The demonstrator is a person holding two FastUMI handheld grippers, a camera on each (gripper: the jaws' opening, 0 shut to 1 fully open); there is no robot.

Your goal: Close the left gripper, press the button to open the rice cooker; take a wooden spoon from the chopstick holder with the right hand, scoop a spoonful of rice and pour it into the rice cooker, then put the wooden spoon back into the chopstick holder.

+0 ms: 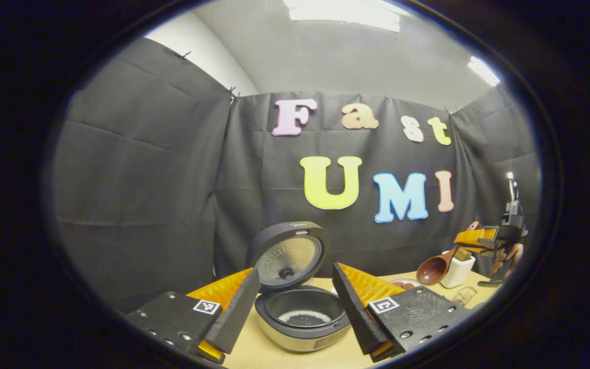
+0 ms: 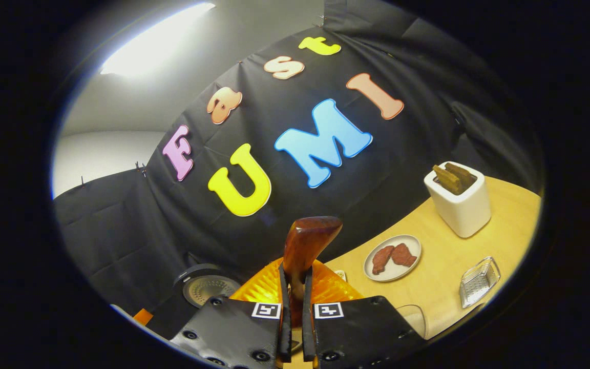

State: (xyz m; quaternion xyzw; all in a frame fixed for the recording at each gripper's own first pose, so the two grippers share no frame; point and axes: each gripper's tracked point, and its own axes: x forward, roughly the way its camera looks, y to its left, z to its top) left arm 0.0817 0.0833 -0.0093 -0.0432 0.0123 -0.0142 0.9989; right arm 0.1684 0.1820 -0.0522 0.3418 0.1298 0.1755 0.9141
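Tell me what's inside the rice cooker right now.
The rice cooker stands open, lid up. Its dark inner pot holds a thin pale layer of what looks like rice at the bottom. The near wall hides the front of the pot floor.

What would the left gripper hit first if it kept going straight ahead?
Likely the open rice cooker: the left gripper has its open fingers framing the pot, lid raised behind. Depth is uncertain, so it might pass just over the rim.
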